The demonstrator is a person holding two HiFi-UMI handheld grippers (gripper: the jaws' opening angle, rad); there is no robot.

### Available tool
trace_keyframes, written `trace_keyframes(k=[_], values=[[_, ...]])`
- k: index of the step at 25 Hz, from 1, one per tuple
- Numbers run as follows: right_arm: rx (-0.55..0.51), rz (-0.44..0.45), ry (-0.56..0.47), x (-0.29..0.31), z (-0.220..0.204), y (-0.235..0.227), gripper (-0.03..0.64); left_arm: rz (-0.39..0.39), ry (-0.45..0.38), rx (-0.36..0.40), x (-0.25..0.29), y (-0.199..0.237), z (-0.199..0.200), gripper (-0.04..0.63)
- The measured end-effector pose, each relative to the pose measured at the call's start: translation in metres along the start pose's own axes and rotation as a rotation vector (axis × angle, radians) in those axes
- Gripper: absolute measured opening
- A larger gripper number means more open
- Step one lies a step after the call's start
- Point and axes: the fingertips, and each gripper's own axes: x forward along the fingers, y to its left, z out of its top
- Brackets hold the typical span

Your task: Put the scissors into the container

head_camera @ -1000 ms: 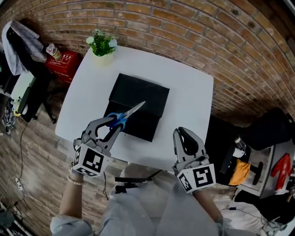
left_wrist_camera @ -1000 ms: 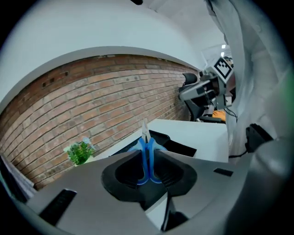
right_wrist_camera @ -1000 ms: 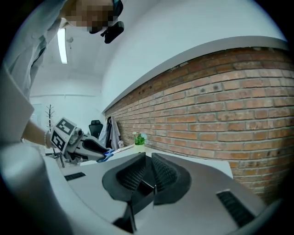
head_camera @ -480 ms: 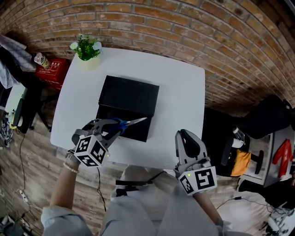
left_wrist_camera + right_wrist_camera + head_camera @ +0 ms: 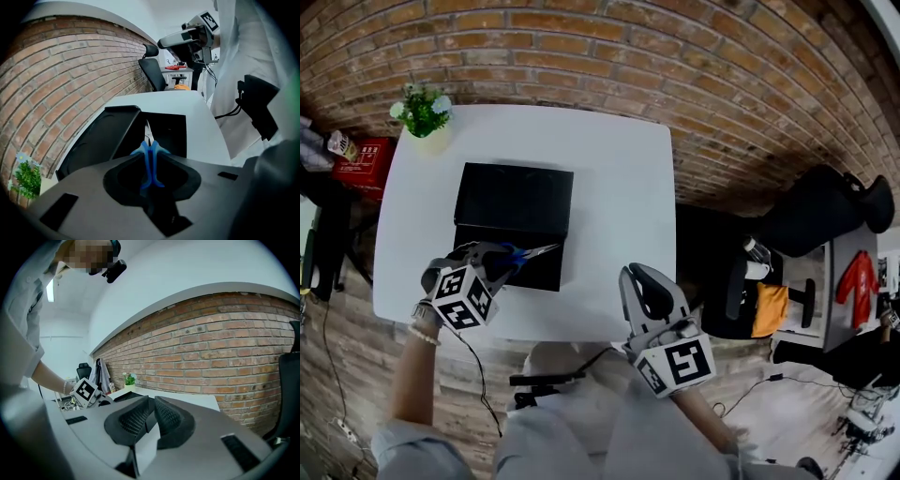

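The left gripper (image 5: 506, 258) is clamping the blue-handled scissors (image 5: 531, 250) by their handles, with the blades reaching over the open black container (image 5: 514, 199) on a white table (image 5: 619, 187). The right gripper (image 5: 639, 279) is hovering at the table's near edge, jaws together and empty.

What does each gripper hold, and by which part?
The left gripper holds the scissors by the blue handles. The right gripper, jaws together, holds nothing.

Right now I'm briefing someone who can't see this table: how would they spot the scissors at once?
Find the white table against the brick wall, then the open black container on it. The scissors are held above its near half, clamped in the left gripper. Their blue handles and silver blades are the only colour against that black.
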Motion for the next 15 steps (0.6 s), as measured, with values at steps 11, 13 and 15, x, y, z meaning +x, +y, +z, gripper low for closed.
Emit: trace_keyframes(k=[11,13,15], values=[[0.004,-0.007,0.007,-0.002,-0.003,-0.010,0.064,-0.066,0.089,-0.059,0.030,0.002,-0.015,0.101],[0.004,-0.007,0.007,-0.001,-0.003,-0.012,0.064,-0.058,0.100,-0.069,0.034,0.004,-0.017,0.100],[0.003,-0.007,0.009,0.000,-0.002,-0.014,0.063,-0.055,0.105,-0.082,0.037,0.005,-0.017,0.101]])
